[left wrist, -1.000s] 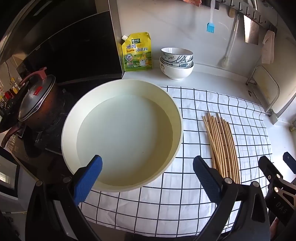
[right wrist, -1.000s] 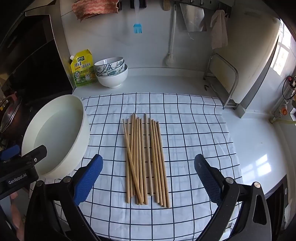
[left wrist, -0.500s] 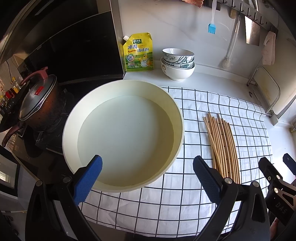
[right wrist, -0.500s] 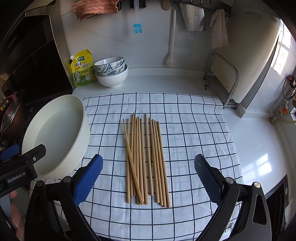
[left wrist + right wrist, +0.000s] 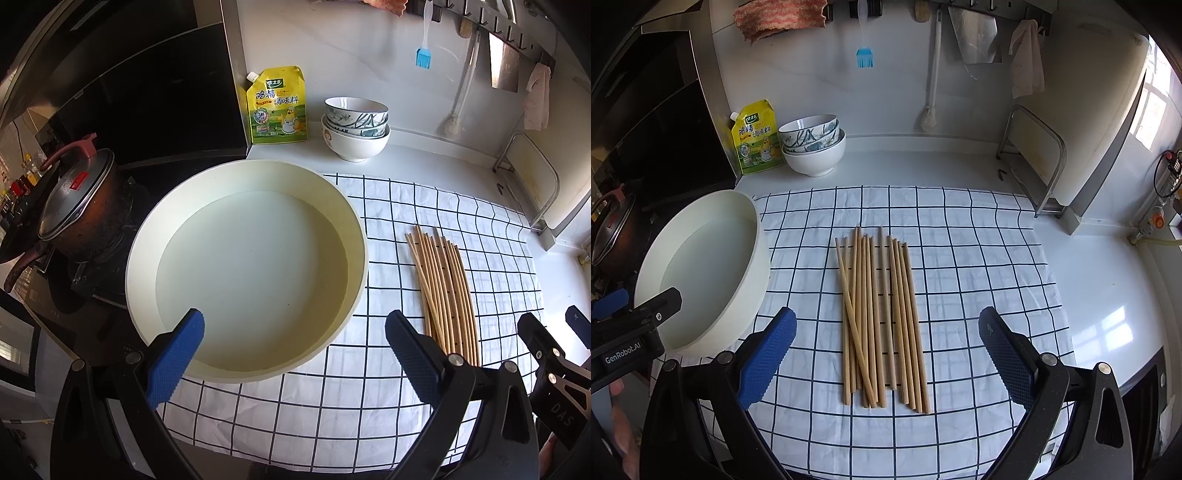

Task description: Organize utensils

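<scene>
Chopsticks (image 5: pixel 882 317) lie lengthwise, pointing toward wall.

The chopsticks (image 5: pixel 882 321) look like pale bare wood, matt and smooth. They lie on a thin white cloth (image 5: pixel 979 266) with a dark grid, faintly creased. The basin (image 5: pixel 364 266) has a smooth, satin cream finish. The worktop (image 5: pixel 1108 295) is glossy white. The fingers (image 5: pixel 768 354) carry blue rubbery pads with fine knurling on black plastic frames.
</scene>
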The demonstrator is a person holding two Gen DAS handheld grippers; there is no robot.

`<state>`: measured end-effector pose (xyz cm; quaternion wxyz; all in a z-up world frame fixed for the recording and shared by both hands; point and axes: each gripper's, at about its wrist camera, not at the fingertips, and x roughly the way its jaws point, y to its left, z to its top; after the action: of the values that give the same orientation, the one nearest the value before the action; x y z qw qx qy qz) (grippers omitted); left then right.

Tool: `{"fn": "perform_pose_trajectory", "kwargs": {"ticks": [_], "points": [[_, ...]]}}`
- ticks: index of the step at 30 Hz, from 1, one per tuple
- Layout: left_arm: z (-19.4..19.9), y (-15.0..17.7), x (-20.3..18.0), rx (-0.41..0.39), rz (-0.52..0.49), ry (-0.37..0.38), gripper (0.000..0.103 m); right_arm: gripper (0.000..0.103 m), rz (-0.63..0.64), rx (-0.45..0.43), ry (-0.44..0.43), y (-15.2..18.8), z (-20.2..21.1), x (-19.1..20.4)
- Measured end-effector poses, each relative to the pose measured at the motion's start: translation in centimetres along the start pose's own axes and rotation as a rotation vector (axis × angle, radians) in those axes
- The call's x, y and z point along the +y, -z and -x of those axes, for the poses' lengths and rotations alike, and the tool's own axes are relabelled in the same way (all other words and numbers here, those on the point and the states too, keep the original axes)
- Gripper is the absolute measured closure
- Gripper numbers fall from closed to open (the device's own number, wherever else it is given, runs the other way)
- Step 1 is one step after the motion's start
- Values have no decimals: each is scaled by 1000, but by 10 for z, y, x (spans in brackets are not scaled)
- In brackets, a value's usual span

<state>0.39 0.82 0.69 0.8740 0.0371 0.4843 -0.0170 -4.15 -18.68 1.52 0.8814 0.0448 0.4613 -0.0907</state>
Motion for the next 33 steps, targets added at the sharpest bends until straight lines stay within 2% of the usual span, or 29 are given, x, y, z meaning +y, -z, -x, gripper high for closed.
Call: {"fn": "perform_pose_trajectory", "kwargs": {"ticks": [33], "points": [[1, 0, 2, 2, 2, 1, 6, 9, -3, -5, 0, -1, 2, -1]]}}
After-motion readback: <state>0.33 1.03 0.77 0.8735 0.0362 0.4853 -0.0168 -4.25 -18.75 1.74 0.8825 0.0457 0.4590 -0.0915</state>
